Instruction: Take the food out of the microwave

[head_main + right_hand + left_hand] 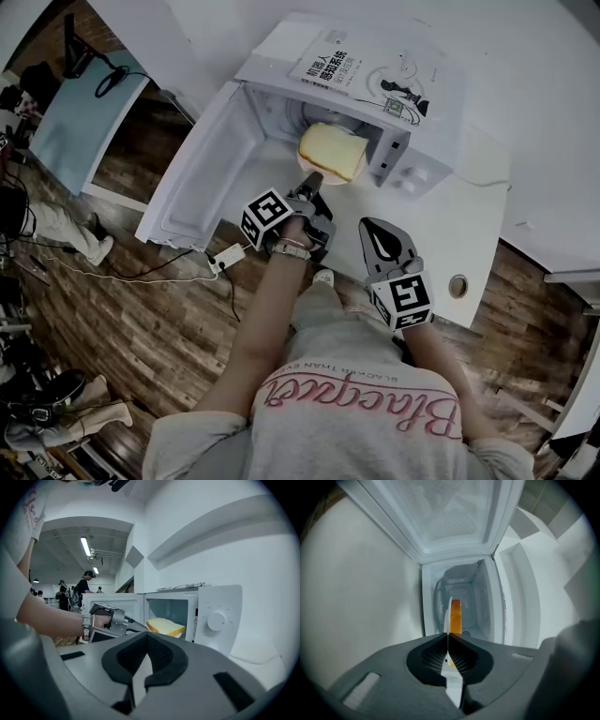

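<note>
A slice of yellow bread (332,150) lies on a white plate (314,171) at the mouth of the open white microwave (422,112). My left gripper (312,180) is shut on the plate's near rim. In the left gripper view the plate (446,620) shows edge-on between the pads, with the orange crust of the bread (456,616) beyond it. My right gripper (367,225) is shut and empty, to the right of the left one and short of the microwave. In the right gripper view, the bread (165,626) shows in the opening past the right gripper (146,635).
The microwave door (202,178) is swung wide open to the left. A book (361,70) lies on the microwave's top. The control panel with a knob (217,620) is right of the opening. The white counter (469,220) runs to the right. People (84,588) stand far off.
</note>
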Demonstrator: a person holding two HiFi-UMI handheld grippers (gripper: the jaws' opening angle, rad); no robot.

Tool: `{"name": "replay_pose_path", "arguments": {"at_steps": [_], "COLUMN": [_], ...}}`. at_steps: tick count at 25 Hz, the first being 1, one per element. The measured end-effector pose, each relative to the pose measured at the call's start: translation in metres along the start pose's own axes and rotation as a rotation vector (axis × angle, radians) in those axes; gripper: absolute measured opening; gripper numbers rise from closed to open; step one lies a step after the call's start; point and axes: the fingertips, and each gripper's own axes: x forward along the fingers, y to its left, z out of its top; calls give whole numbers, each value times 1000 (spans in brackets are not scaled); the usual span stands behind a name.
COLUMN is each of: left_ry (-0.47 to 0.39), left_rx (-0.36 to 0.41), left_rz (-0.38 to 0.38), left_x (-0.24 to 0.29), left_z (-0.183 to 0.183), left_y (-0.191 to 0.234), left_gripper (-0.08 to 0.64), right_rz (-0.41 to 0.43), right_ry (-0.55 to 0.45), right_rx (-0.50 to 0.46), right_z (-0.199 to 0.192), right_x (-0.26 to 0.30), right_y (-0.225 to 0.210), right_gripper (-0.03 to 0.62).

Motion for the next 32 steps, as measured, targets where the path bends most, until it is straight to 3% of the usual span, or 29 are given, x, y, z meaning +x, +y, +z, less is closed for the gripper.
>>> {"name": "replay_pose_path", "arguments": {"at_steps": [10,32], "left_ry": [-74,-100], "left_rx": [28,10], "left_rz": [-10,-96], "left_x": [-63,-172], "left_z": [-23,-102], "left_y": [-16,-39], "left_gripper": [12,12], "right_rz": [29,29], "right_ry": [-56,-108], "right_rx": [3,29], "right_z": [13,15], "right_x": [-44,-129], "right_y": [32,71], "right_gripper": [9,9]}}
